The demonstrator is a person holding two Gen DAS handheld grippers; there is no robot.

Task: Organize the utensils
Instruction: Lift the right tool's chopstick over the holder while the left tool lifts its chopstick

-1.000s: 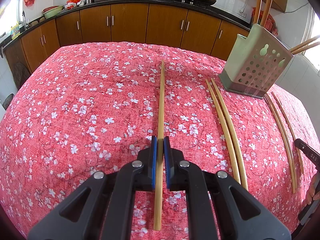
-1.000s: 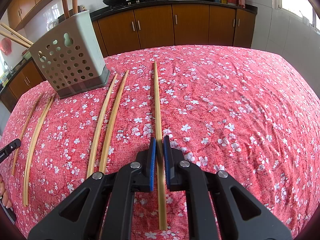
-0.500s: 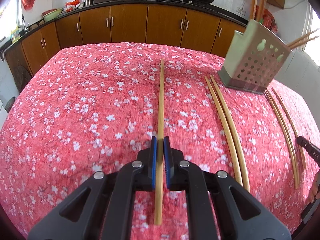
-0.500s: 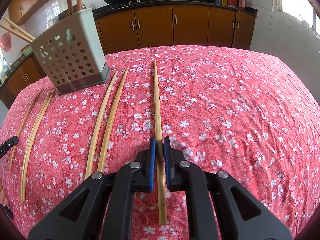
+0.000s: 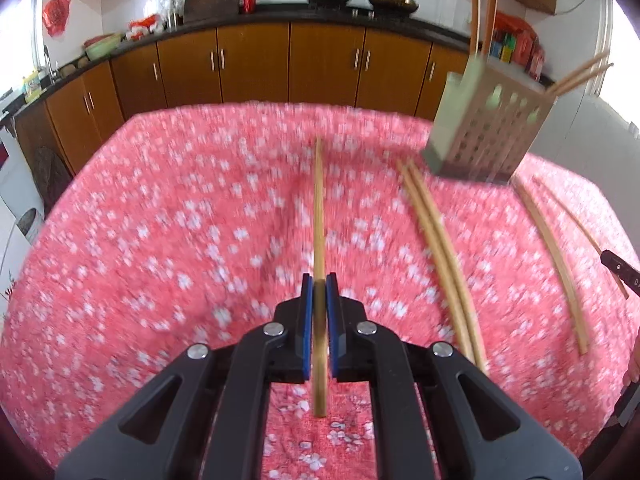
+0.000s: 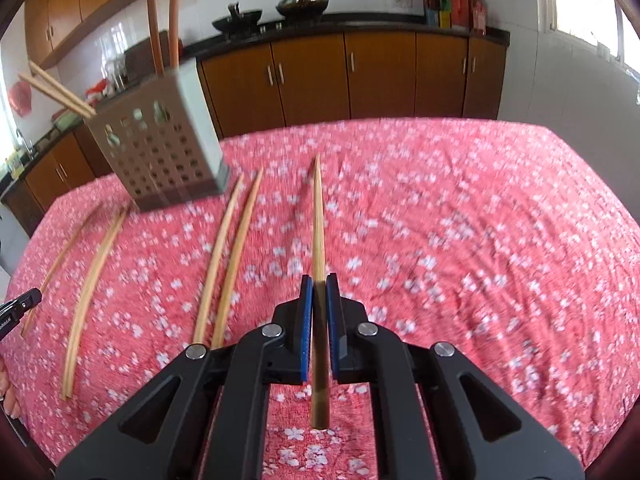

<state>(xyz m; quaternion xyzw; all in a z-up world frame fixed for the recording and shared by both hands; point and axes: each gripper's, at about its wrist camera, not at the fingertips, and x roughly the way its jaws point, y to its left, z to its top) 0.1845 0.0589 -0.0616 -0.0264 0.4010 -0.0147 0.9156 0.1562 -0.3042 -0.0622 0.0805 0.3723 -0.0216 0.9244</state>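
Bamboo, two long thin tan chopsticks, one (image 5: 319, 220) clamped between the left gripper (image 5: 319, 282) fingers, one (image 6: 318, 220) between the right gripper (image 6: 319, 282) fingers, each gripped near its butt, tip forward over the floral desk (image 6: 480, 220); likely light, stiff, smooth, prone to pivot.

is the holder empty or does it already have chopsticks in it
Not empty. The holder already has chopsticks sticking up out of its top, and another pair pokes out at a slant from its side.
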